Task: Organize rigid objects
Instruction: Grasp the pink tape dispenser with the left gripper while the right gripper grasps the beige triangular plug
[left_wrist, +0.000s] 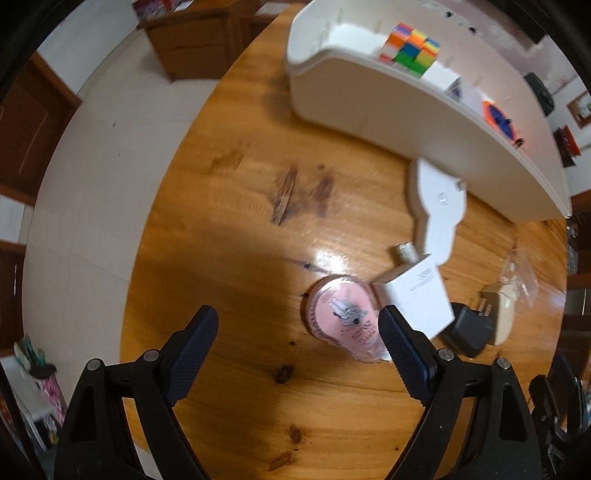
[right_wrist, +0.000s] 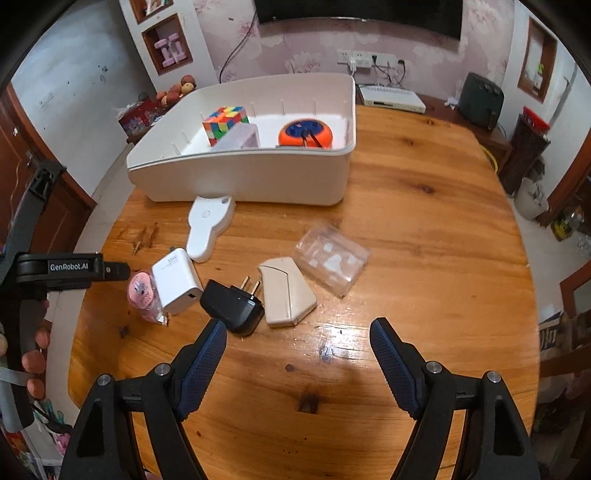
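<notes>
From your left wrist, your left tool (left_wrist: 297, 326) points down at the wooden surface (left_wrist: 229, 258) with its fingers apart and nothing between them. The pink wrapped item (left_wrist: 341, 315) lies just beside its right fingertip, touching a white charger (left_wrist: 421, 299). The white bin (left_wrist: 388, 110) beyond holds a colour cube (left_wrist: 412, 48).

From your right wrist, your right tool (right_wrist: 298, 341) hangs spread and empty above bare wood. Ahead lie a black plug adapter (right_wrist: 232, 306), touching a beige wedge-shaped case (right_wrist: 286, 295), and a clear plastic shell (right_wrist: 330, 256). In the bin (right_wrist: 258, 177) sit the cube (right_wrist: 225, 123) and an orange round thing (right_wrist: 306, 133).
</notes>
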